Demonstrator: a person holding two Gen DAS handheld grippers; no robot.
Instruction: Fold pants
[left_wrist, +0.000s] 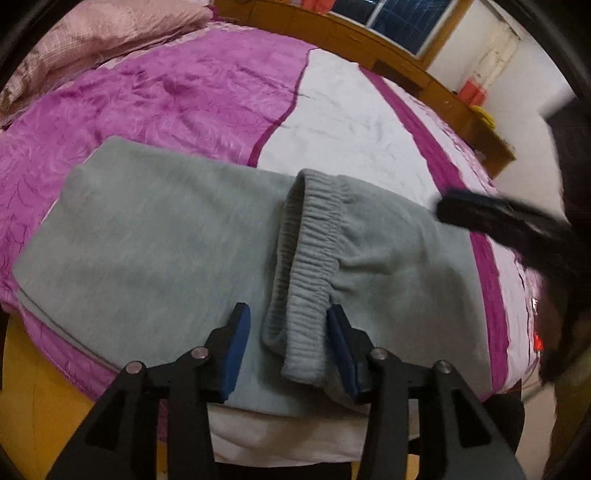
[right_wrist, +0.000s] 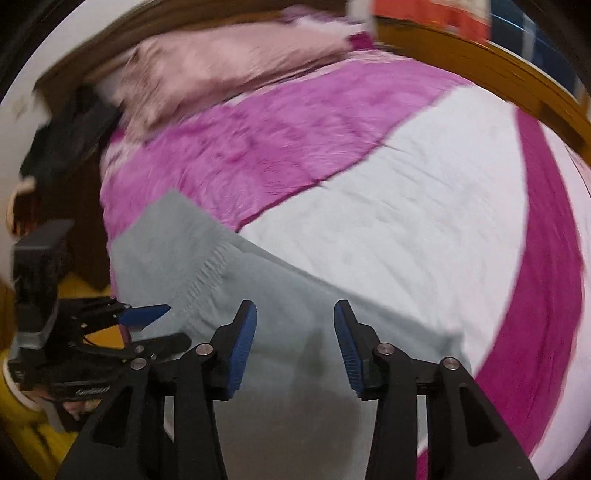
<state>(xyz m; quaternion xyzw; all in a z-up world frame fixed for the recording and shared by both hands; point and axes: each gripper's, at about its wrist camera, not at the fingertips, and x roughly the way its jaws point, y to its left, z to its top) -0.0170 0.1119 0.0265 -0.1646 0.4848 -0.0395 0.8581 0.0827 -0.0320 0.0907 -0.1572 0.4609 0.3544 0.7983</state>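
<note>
Grey sweatpants (left_wrist: 155, 236) lie folded on the bed near its front edge, with the ribbed elastic waistband (left_wrist: 306, 266) lying across the top. My left gripper (left_wrist: 288, 325) is open, its blue pads on either side of the waistband's near end, not closed on it. The right gripper shows as a blurred dark shape (left_wrist: 491, 221) over the pants' right part. In the right wrist view the pants (right_wrist: 288, 325) lie under my open, empty right gripper (right_wrist: 295, 325). The left gripper (right_wrist: 147, 314) shows there at the left, by the waistband gathers (right_wrist: 207, 273).
The bed has a magenta and white quilt (left_wrist: 351, 122) and a pink pillow or blanket (left_wrist: 103, 33) at the far left. A wooden bed frame (left_wrist: 424, 77) runs along the far side, below a window. Dark objects (right_wrist: 62, 147) stand left of the bed.
</note>
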